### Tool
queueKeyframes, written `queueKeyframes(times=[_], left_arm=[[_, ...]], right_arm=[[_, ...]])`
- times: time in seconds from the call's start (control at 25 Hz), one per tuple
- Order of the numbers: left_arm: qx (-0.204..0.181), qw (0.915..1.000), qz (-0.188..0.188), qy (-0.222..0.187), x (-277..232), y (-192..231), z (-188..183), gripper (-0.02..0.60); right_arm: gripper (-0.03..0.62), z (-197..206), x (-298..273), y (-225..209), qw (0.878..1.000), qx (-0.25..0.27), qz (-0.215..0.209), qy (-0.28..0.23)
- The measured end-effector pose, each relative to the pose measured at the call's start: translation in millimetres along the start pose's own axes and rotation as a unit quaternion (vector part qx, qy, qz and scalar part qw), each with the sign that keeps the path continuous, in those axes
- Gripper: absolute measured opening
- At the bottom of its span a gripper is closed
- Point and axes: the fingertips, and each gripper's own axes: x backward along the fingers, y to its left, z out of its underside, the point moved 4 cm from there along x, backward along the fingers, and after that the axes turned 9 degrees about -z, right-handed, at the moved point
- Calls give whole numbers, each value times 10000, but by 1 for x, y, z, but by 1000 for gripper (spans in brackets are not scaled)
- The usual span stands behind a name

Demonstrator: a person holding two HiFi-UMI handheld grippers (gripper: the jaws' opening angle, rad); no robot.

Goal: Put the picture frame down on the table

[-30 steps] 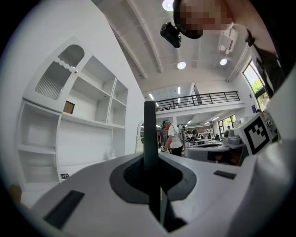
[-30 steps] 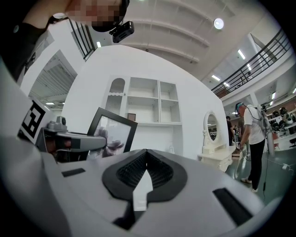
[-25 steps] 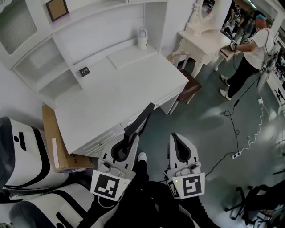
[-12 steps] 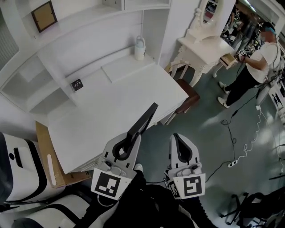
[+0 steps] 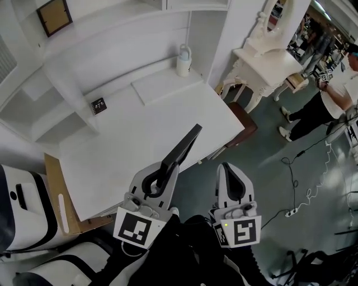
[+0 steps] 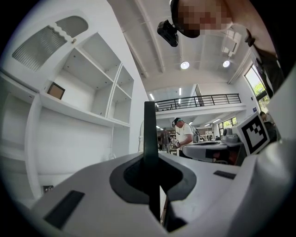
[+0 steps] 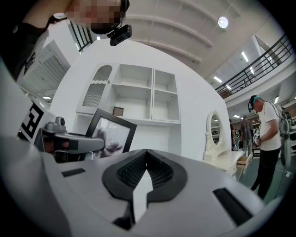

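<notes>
1. One black rectangular picture frame (image 5: pixel 182 148) is clamped in the left tool (image 5: pixel 166 170). The jaws are closed on its lower end, and the rest sticks out ahead toward 1 o'clock in the head view.
2. In the left gripper view the frame is seen edge-on, standing upright between the jaws. In the right gripper view its glazed front shows at 10 o'clock.
3. The frame does not lie on the white tabletop (image 5: pixel 140 134). In the head view its far end overlaps the tabletop's near right edge.
4. The right tool (image 5: pixel 226 167), at 4 o'clock from the frame, has its jaws pressed together with nothing between them.
5. Two things stand on the tabletop. One white handled jug (image 5: pixel 183 60) is at 12 o'clock from the frame, and one small dark square plate (image 5: pixel 98 105) is at 10 o'clock.
6. A second picture, one small brown-framed picture (image 5: pixel 54 17), leans on the white shelf unit (image 5: pixel 61 78) between 10 and 11 o'clock.
7. Beyond the tabletop, one brown-seated stool (image 5: pixel 245 118) is at 2 o'clock. One white vanity table (image 5: pixel 268 58) with an oval mirror is between 1 and 2 o'clock.
8. One person (image 5: pixel 324 100) stands further out at 2 o'clock.
9. One cardboard box (image 5: pixel 56 184) sits on the floor between 8 and 9 o'clock.
</notes>
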Motion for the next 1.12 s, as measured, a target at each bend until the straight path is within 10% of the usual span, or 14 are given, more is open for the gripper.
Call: queueKeyframes(times=[0.6,1.12], left_arm=[[13,9982,-593,97,-10,26,5,18],[98,9852,-1705,132,-56,46,6,18]], right_arm=[[2,11,-41,-18,9990,-151,-404,113],[2,1,-114,-25,9744,993,-2012,-118]])
